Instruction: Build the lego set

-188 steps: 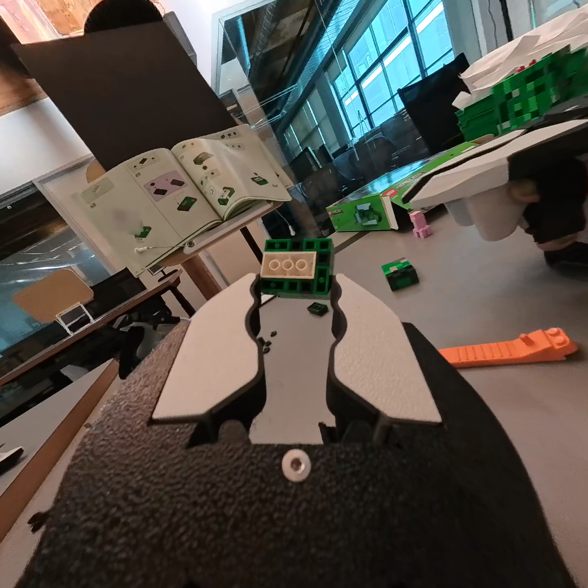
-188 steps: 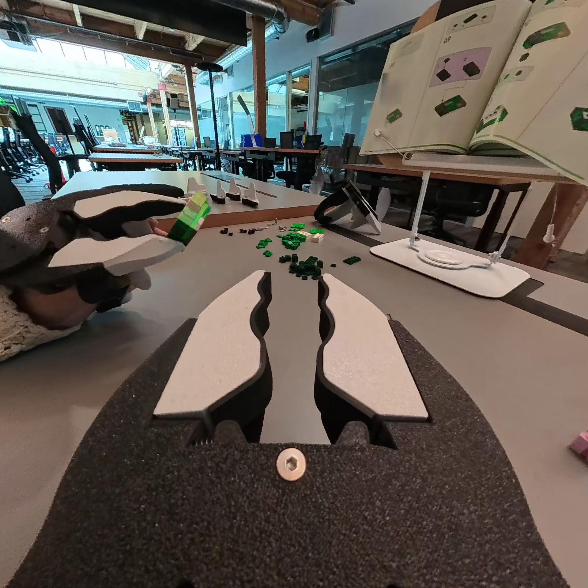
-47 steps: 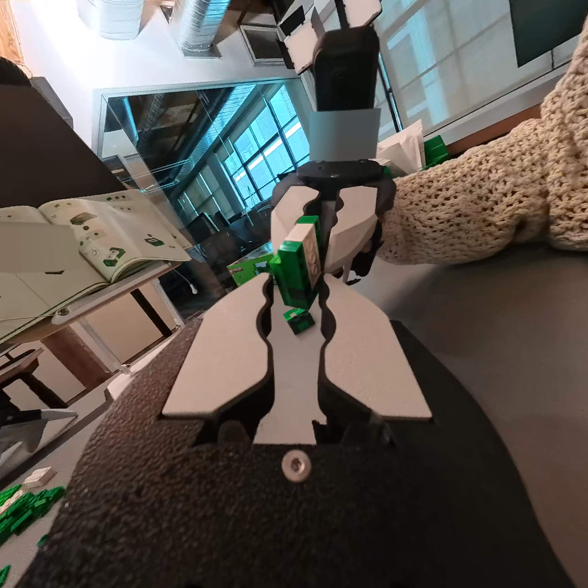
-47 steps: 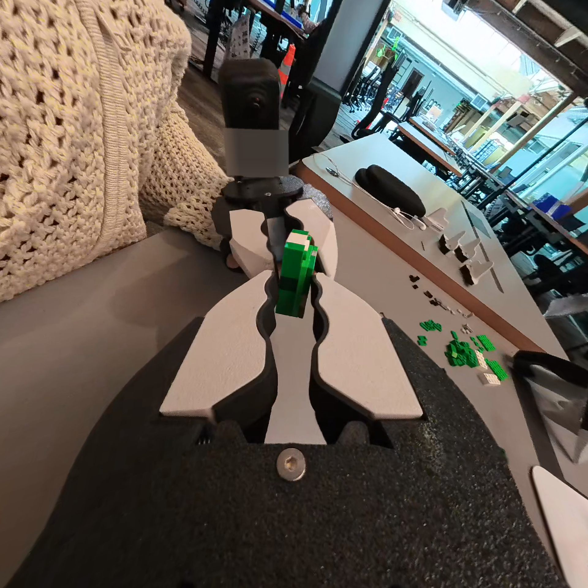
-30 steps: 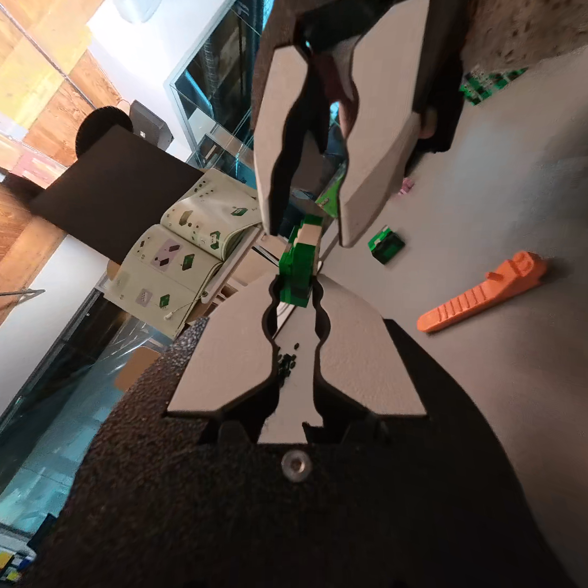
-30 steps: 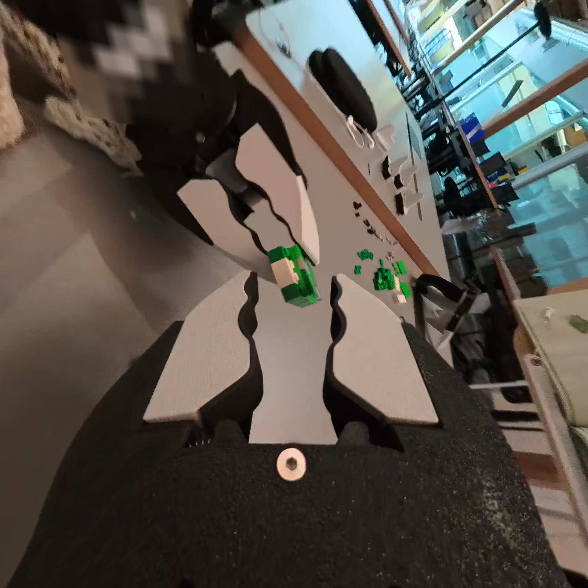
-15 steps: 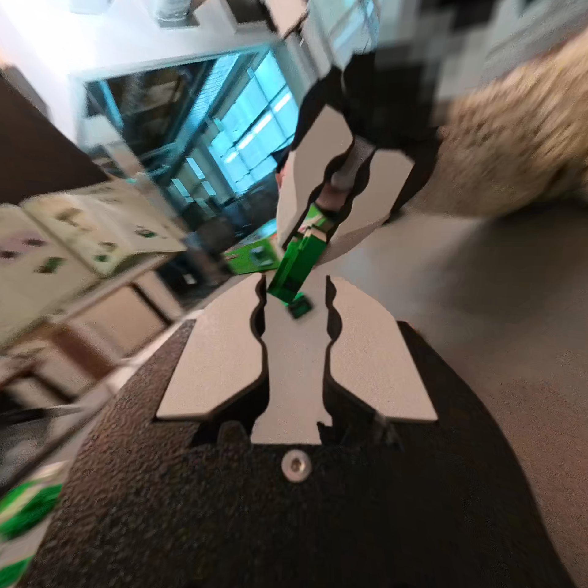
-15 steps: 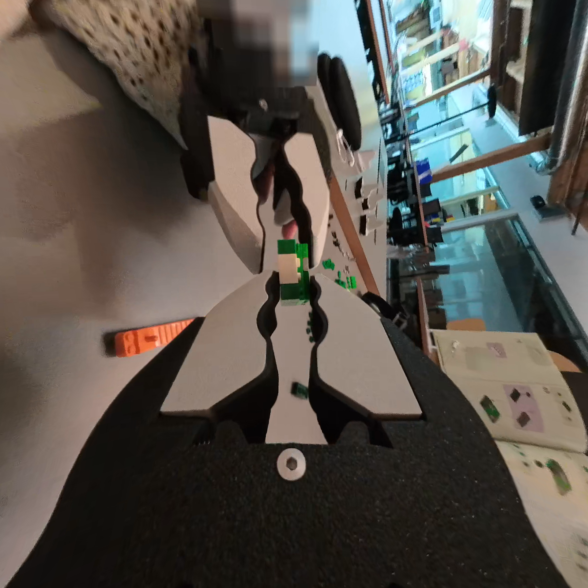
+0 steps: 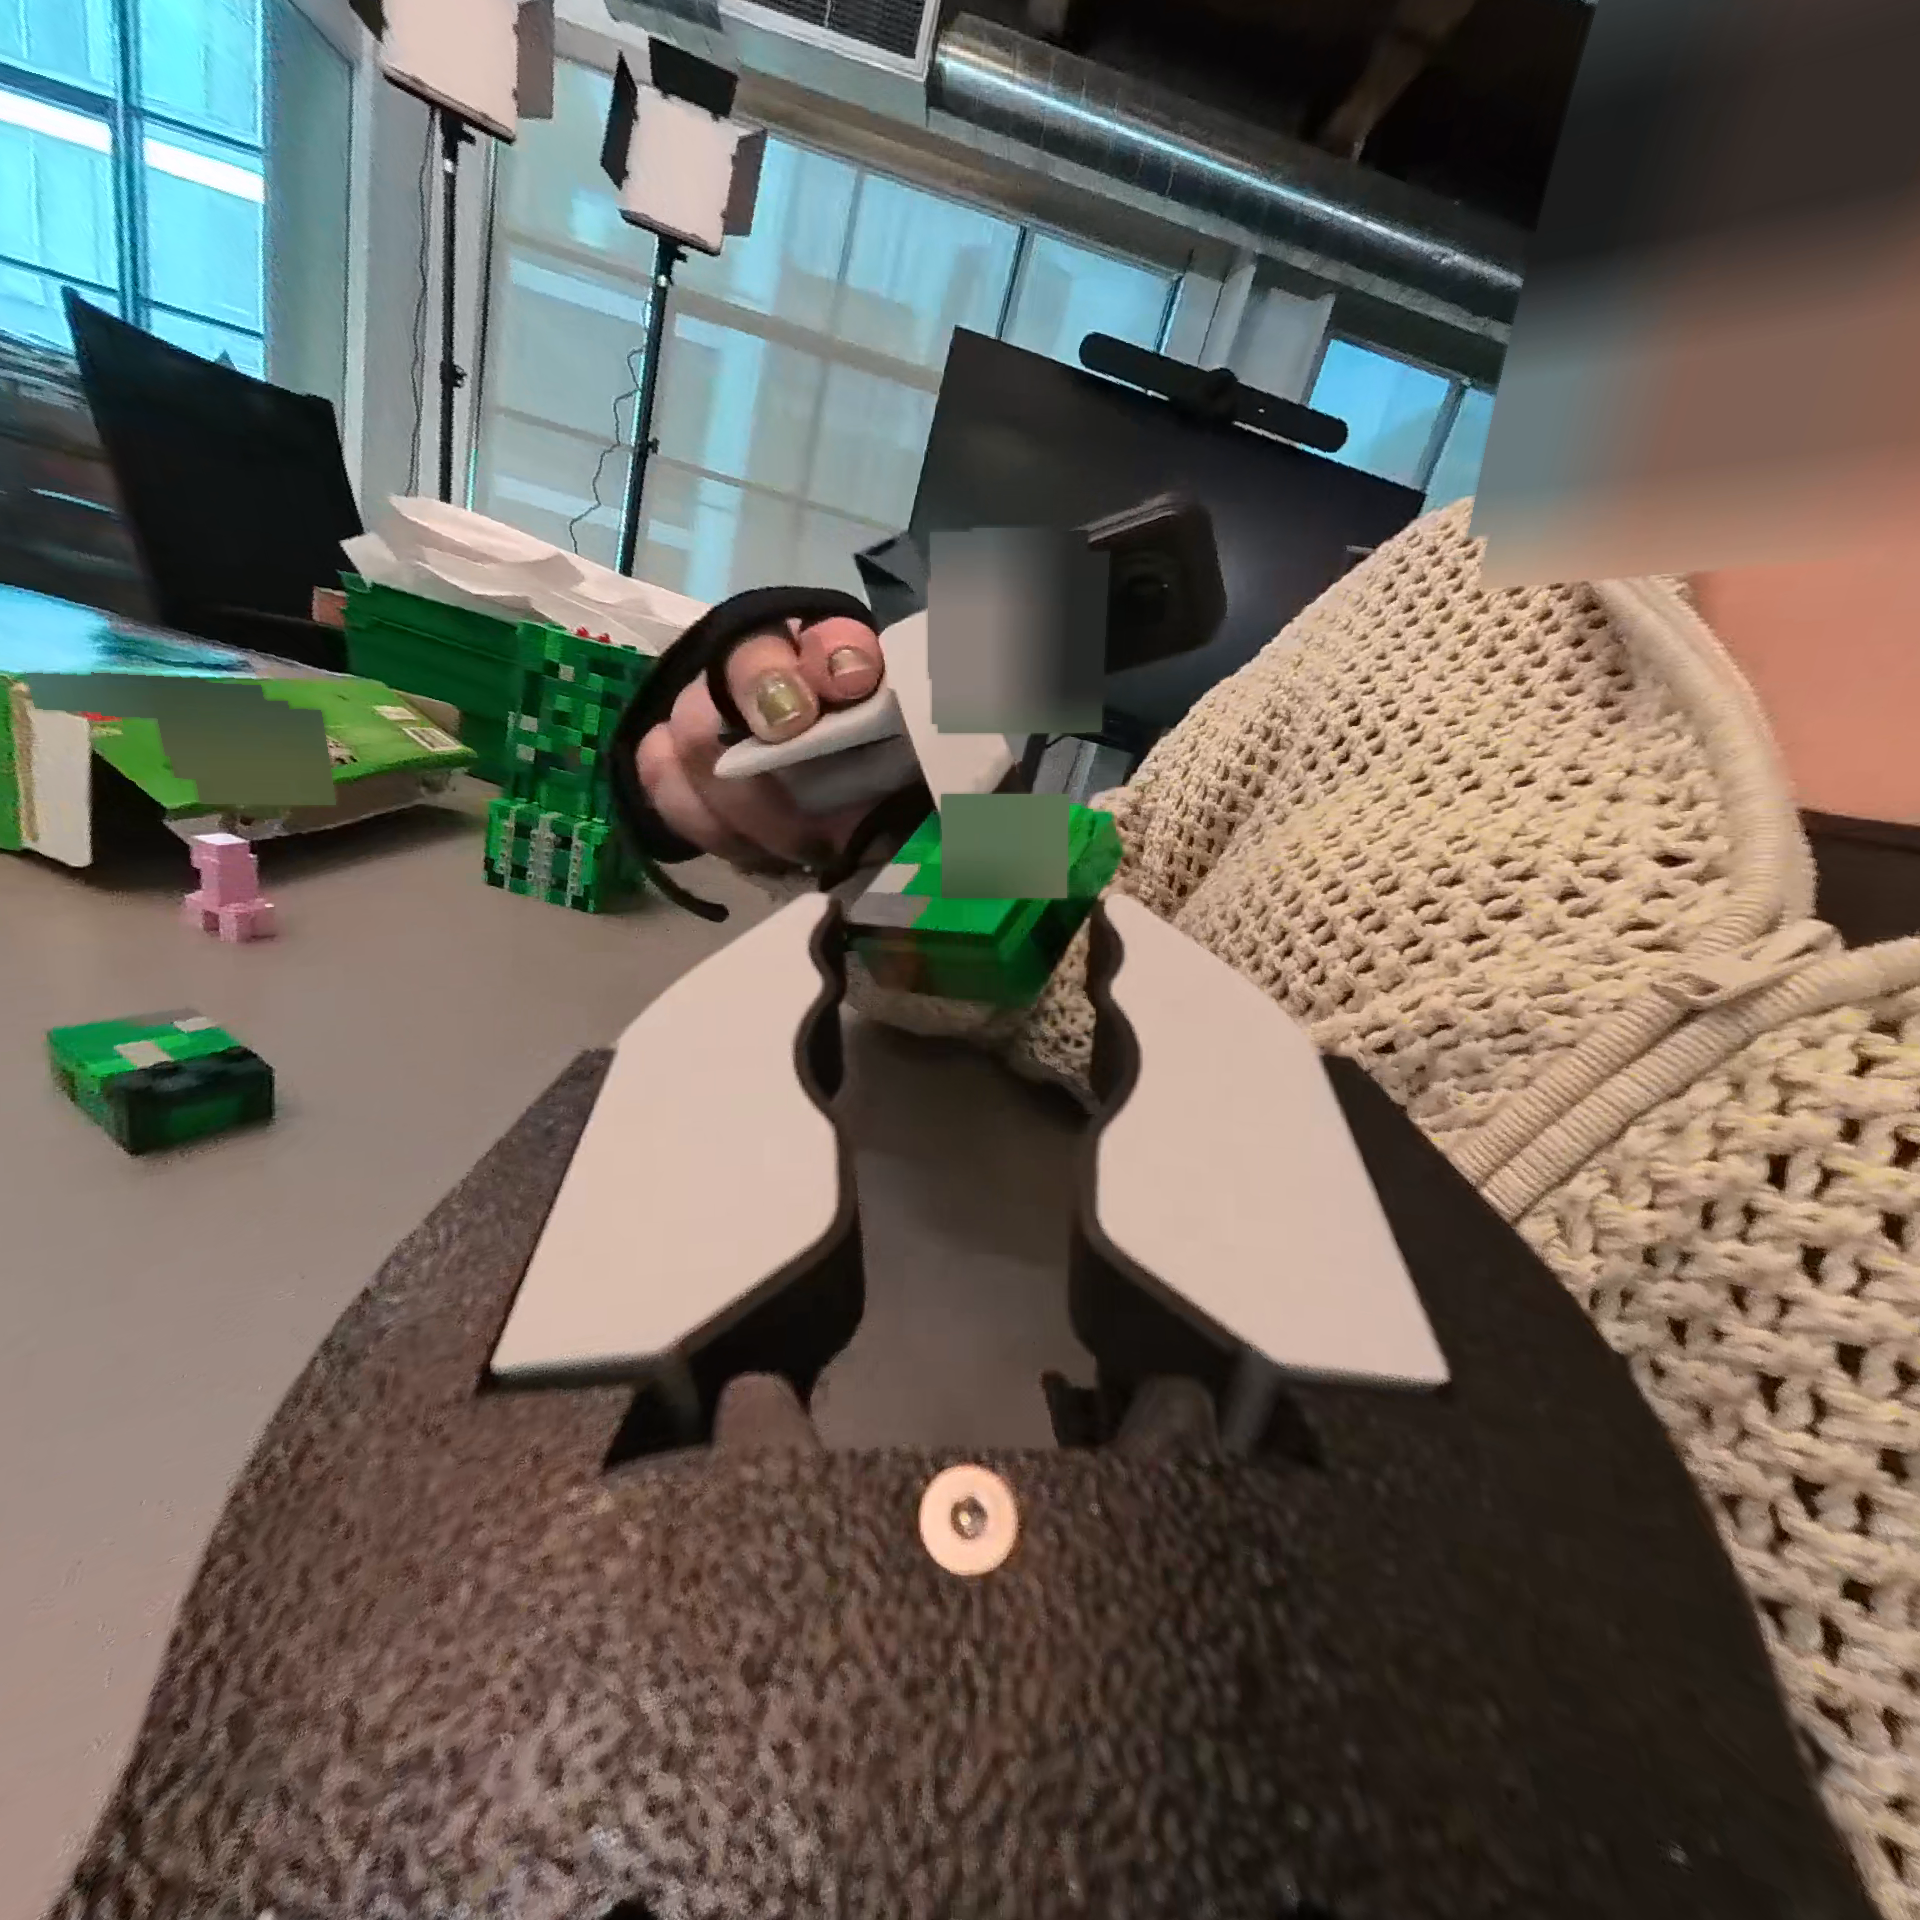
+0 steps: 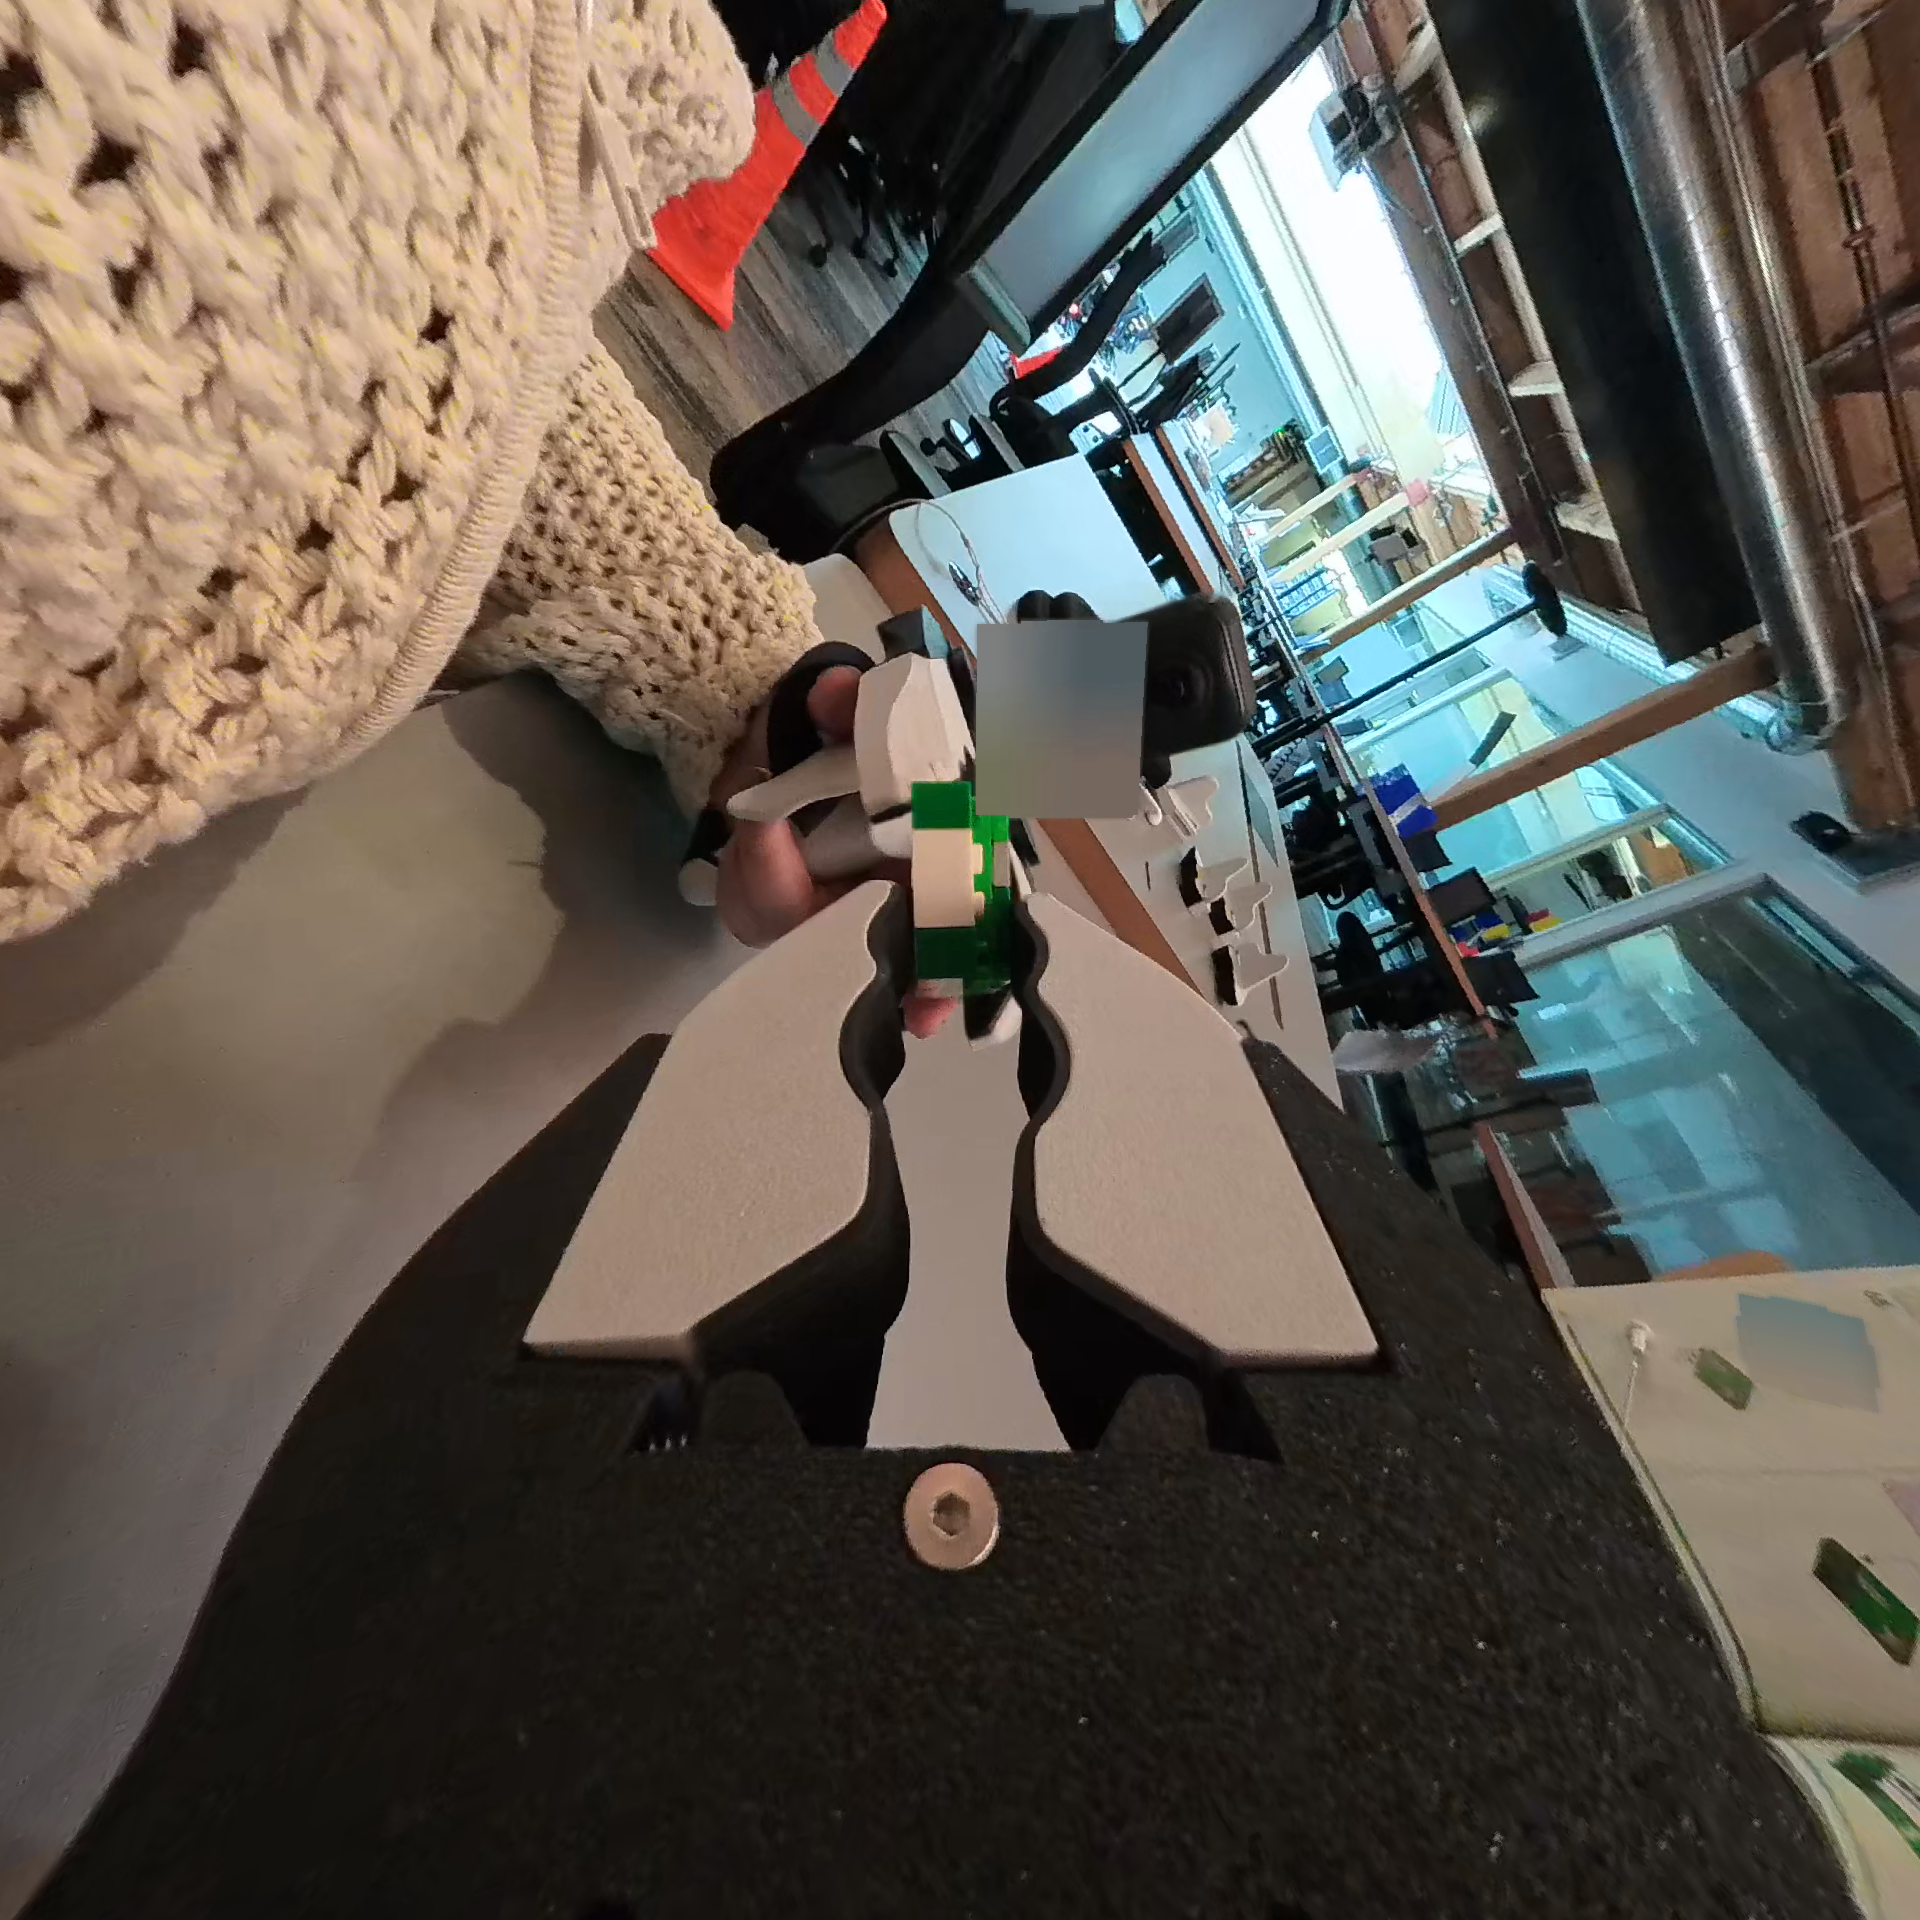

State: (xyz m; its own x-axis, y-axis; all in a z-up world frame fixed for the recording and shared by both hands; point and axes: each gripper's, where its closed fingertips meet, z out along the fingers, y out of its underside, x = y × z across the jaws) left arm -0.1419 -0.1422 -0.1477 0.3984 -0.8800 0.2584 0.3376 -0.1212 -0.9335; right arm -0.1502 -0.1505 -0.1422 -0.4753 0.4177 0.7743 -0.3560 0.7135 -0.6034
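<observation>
One green block (image 10: 951,904) in right gripper (image 10: 956,920)'s jaws above grey table (image 9: 343,1049); left gripper (image 9: 966,925)'s unclear.

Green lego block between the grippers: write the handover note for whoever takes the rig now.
Right gripper: shut on the green-and-white block.
Left gripper: fingertips flank the same block; grip unclear.
On the table: a second green block, the tall green build, a pink figure. The booklet lies open.
Done: two small blocks assembled.
Left: probably joining them to the build, per the booklet.
</observation>
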